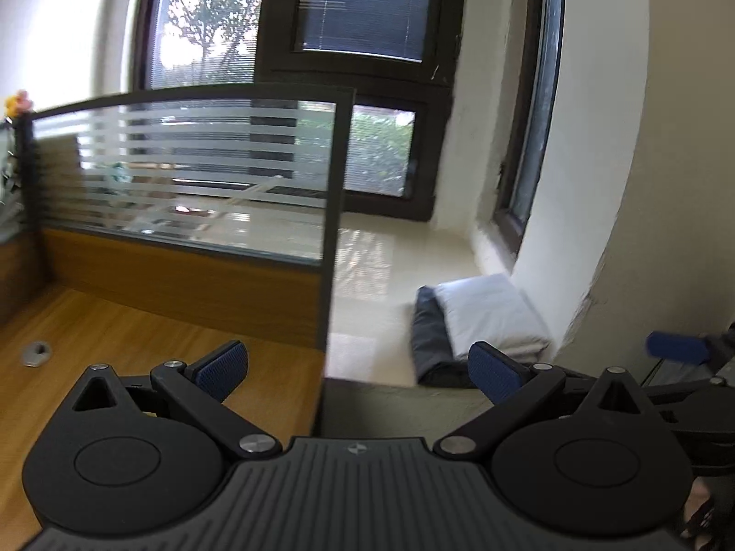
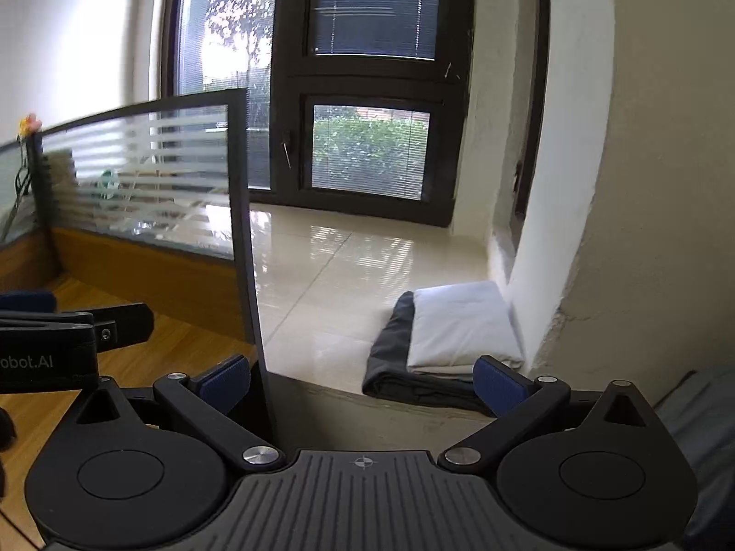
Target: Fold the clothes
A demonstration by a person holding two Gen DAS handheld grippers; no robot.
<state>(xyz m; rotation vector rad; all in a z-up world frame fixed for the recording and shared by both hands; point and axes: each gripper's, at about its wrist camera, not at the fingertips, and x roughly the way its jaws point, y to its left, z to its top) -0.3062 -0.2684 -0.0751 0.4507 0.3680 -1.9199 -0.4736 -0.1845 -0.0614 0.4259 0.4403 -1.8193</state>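
Clothes, already folded, lie on the pale tiled window ledge (image 2: pixel 340 275): a white piece (image 2: pixel 459 326) rests on top of a dark grey one (image 2: pixel 390 349), both tucked against the cream wall (image 2: pixel 620 229) at the ledge's right end. Behind them stands a dark-framed window (image 2: pixel 367 92) with blinds and greenery outside. A striped glass desk partition (image 2: pixel 151 174) rises between the wooden desk (image 1: pixel 115 335) and the ledge, its dark edge post running down the middle of both views. Both grippers hover short of the ledge, well apart from the pile. The left gripper (image 1: pixel 358 372) has its fingers spread wide with nothing between them; so does the right gripper (image 2: pixel 363 381). In the right view, something bluish grey at the bottom right corner is cut off and hard to make out. A small grey fitting (image 1: pixel 36 352) in the desk is blurred.
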